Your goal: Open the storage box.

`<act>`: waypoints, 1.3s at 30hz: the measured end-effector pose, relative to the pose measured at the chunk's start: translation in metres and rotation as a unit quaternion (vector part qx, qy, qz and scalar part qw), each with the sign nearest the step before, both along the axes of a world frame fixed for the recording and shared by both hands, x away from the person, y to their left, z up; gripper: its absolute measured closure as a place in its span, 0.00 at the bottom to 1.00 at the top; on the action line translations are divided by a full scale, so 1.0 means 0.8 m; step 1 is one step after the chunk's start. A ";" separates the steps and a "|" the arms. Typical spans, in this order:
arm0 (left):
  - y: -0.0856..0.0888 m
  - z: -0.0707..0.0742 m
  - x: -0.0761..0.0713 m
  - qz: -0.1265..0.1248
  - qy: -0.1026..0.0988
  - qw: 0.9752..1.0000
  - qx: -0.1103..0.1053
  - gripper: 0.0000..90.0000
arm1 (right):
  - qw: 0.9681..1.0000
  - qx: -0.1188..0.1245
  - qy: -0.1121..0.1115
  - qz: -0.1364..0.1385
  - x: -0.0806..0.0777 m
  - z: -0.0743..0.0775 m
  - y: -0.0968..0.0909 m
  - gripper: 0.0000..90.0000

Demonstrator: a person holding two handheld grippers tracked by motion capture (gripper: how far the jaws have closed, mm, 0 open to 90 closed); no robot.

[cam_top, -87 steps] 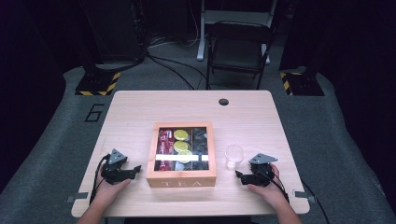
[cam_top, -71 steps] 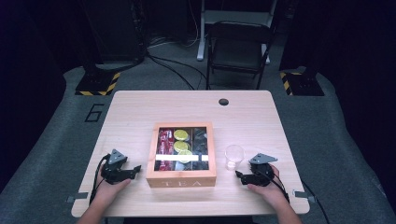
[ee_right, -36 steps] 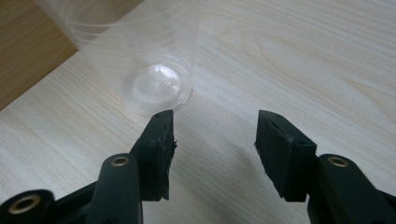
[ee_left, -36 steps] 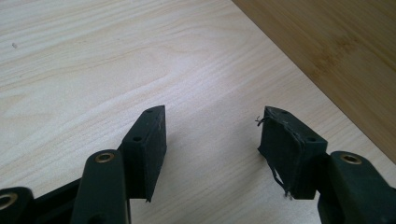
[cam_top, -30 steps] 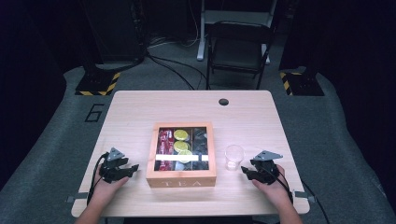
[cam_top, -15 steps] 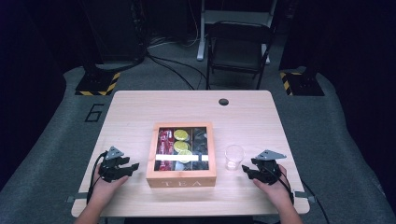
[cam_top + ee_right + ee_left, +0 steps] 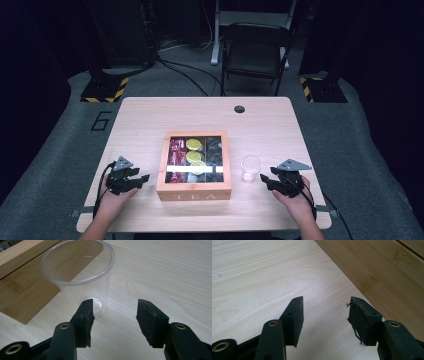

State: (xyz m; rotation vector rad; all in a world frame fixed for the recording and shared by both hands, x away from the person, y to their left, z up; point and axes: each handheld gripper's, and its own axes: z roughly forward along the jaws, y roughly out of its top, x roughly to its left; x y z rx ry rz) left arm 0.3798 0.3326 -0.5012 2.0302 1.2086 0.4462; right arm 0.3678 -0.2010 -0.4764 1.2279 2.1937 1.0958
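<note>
A wooden tea box (image 7: 194, 165) sits near the middle of the pale wooden table (image 7: 150, 120), toward the person's edge, its lid showing red packets in the left compartment, yellow-green ones in the middle and dark ones on the right, with the word TEA on the front wall. Just to the right of the box stands a clear plastic cup (image 7: 250, 168), upright and empty, close to the box but apart from it. The left gripper (image 7: 134, 178) rests on the table left of the box, held in the person's left hand (image 7: 112, 197), its jaws spread wide and gripping nothing; in the left gripper view (image 7: 325, 315) bare tabletop lies between them and the box's side wall (image 7: 384, 275) runs just beyond the right jaw. The right gripper (image 7: 270, 180) lies right of the cup, in the right hand (image 7: 295, 197), jaws likewise wide apart and empty; in the right gripper view (image 7: 115, 315) the cup (image 7: 80, 277) stands just ahead of the left jaw, beside the box's corner (image 7: 27, 285).
</note>
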 end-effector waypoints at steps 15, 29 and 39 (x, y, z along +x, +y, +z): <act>0.001 0.003 -0.002 0.000 0.001 1.000 -0.001 0.51 | 1.000 0.002 -0.016 -0.001 -0.008 0.033 -0.001 0.52; -0.001 0.003 -0.002 -0.003 -0.002 1.000 0.002 0.49 | 0.999 0.014 -0.026 0.019 -0.024 0.067 0.022 0.45; 0.000 0.003 -0.002 -0.005 -0.004 1.000 0.004 0.49 | 0.998 0.014 -0.029 0.056 -0.040 0.082 0.052 0.50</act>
